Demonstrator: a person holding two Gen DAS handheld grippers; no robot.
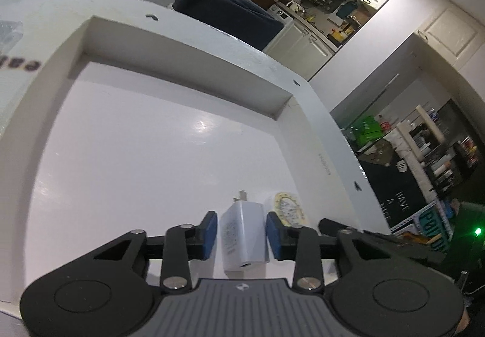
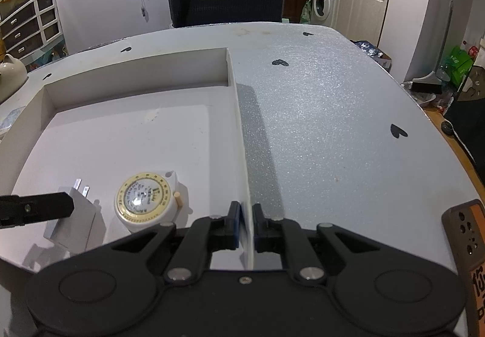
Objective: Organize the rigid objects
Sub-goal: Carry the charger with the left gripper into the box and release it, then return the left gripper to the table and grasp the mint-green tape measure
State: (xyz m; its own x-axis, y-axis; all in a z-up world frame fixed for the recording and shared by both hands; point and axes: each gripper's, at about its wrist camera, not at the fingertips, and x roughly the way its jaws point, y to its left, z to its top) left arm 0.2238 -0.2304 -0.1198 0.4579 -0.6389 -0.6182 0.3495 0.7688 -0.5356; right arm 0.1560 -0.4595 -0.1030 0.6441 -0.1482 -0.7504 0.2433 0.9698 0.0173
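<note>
A white plug-in charger lies flat on the floor of a shallow white box, prongs pointing away. My left gripper straddles it, with the blue pads standing just off its sides, so the gripper is open. Beside the charger on the right rests a round white tape measure with a yellow ring. In the right wrist view the charger and the tape measure sit in the box's near corner. A left fingertip reaches over the charger. My right gripper is shut on the box's thin right wall.
The box sits on a grey glittery table printed with black hearts. A brown and orange object lies at the near right edge. A dark chair stands behind the table, and a cream ceramic pot stands at the far left.
</note>
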